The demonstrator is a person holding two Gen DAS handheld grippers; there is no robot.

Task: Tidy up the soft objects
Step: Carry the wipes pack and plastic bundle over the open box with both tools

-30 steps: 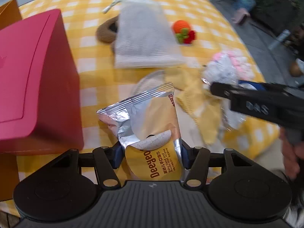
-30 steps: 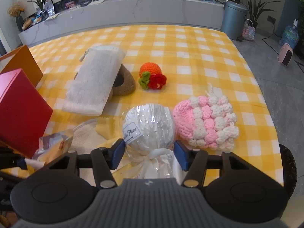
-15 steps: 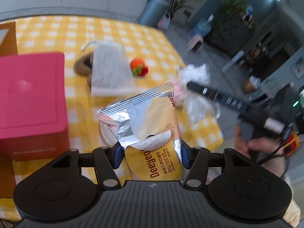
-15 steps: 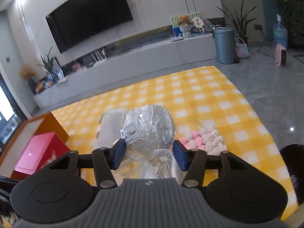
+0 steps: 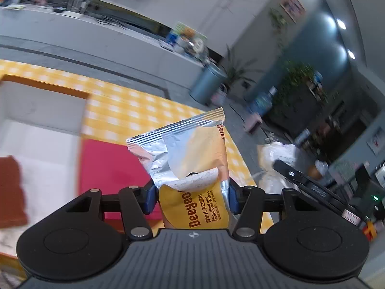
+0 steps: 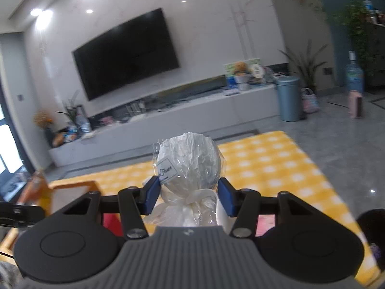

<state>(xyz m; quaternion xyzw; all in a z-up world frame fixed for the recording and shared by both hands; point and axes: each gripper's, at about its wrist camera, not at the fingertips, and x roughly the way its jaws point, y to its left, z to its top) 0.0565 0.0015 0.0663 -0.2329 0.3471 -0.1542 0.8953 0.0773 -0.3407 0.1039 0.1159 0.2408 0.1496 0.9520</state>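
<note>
Two sets of tongs are in the air above the desk with its yellow-and-white checked cloth, each gripping one soft thing. The left tongs hold a foil pack of baby wet wipes, silver and yellow, standing upright between the blue pads, which press on both its sides; their jaws are closing slightly on it. Below and behind the pack lie a red box and, to its left, an open orange-rimmed box with a pale inside, both blurred. At the right edge of that view the right tongs show from the side with their crinkled white bundle.

From the right wrist, the right tongs clamp a white ball wrapped in clear cellophane, tied with a white ribbon just at the pads and carrying a small label. The pads touch the bundle on both sides near its neck. Beyond it, a wall television hangs over a long low cabinet, with a grey-blue bin to the right.
</note>
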